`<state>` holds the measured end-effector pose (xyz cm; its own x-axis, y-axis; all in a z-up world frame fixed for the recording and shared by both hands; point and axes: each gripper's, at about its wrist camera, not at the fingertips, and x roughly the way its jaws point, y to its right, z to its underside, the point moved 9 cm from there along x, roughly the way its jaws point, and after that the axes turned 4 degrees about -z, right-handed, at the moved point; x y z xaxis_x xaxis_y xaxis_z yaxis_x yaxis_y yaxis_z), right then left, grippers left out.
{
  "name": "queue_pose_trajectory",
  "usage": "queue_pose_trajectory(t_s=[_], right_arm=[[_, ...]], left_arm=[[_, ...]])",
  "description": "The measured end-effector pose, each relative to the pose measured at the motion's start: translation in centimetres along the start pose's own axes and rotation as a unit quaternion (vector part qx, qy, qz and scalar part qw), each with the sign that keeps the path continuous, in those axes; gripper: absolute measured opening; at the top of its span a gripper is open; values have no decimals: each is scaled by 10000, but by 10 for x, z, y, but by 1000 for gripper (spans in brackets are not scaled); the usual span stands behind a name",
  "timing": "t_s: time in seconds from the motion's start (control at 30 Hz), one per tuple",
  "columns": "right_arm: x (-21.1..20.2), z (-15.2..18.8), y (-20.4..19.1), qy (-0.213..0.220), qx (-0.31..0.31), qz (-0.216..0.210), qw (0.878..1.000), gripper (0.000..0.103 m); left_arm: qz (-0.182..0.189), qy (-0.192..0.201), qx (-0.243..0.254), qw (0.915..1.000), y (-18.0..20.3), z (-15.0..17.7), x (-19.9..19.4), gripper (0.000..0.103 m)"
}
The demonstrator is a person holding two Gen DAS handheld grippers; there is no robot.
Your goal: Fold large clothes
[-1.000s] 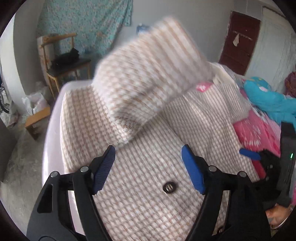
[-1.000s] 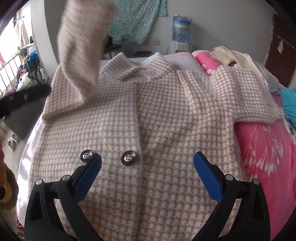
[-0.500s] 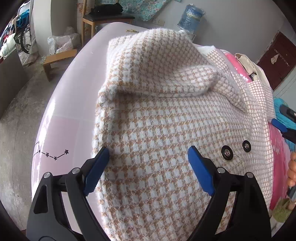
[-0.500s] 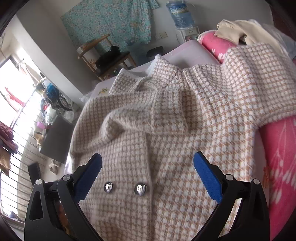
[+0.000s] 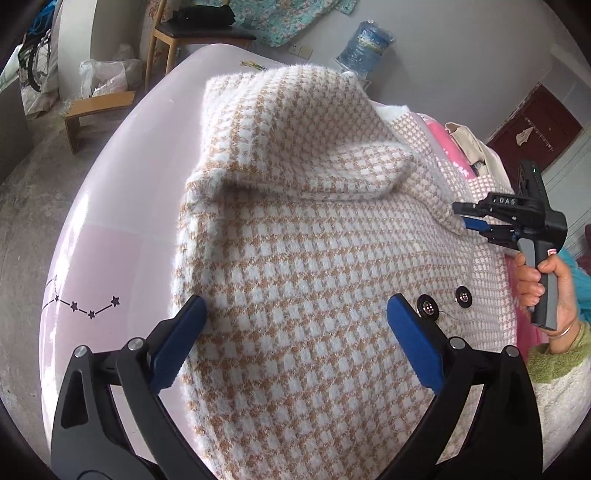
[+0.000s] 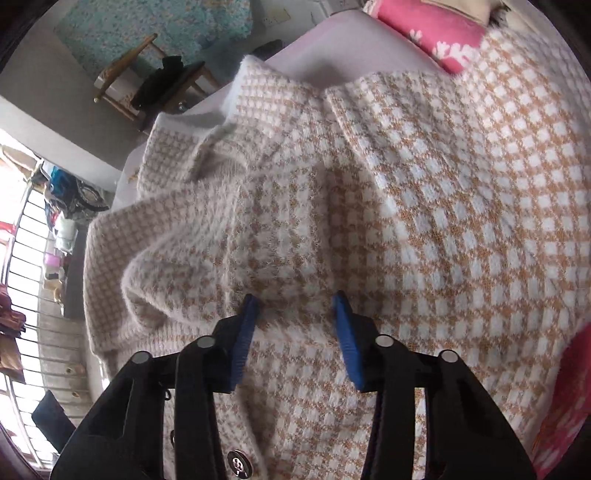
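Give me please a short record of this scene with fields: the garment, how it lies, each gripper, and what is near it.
garment: checked coat, tan and white, with dark buttons
surface: pale pink bed
fold state: one sleeve lies folded across the chest
left gripper: jaws opening, wide apart over the coat, nothing pinched
right gripper: jaws closing at the sleeve's cuff end; whether the pads press it yet cannot be told
nearby: pink floral bedding, wooden chair, water bottle
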<state>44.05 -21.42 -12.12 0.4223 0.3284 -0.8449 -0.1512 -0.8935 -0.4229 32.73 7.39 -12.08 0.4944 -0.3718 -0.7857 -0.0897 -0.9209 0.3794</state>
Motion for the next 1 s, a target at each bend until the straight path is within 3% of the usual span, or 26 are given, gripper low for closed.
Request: queue_pose_trajectory(t_s=[0.03,0.1,0.3,0.47,0.5,0.63,0.77,0.87,0.9,0.93,1.0], right_arm=[[-1,-1,-1,17,-75,63,10000,17],[-10,-2,-7,39,-63,-135,9999,7],[-89,-6,-41,588,-394,-1169,9906,6],[-134,11,-23,939,-427,-1086,9887,6],[-131,14,-17,881,-398,-1009,9902,9],[-94,22,16,375,56,-1004,9942,52],[-39,14,23,25,293,-891,9956,53],[-3,5,26,-192,317,-617,9974,52],[2,4,24,-178,227,-526,9982,44],[2,3,18,-128,24,-436,9990,19],[-1,8,7,-169,-214,-357,9990,8]], left_arm=[[87,-1,-94,9999,-1,-1,0,95],[248,-18,-250,9994,-3,-3,-1,95],[524,-59,-447,9976,-3,-4,-3,95],[473,-34,-493,9977,-5,-5,-9,95],[378,12,-435,9983,-6,-7,-11,95],[-216,145,-191,9995,-9,-14,-12,95],[-1287,157,190,9914,-22,-20,-3,95],[-1639,204,324,9857,-30,-23,3,95],[-1703,201,319,9847,-33,-25,4,95],[-1754,207,295,9838,-37,-27,4,95],[-1826,251,252,9825,-44,-31,3,95]])
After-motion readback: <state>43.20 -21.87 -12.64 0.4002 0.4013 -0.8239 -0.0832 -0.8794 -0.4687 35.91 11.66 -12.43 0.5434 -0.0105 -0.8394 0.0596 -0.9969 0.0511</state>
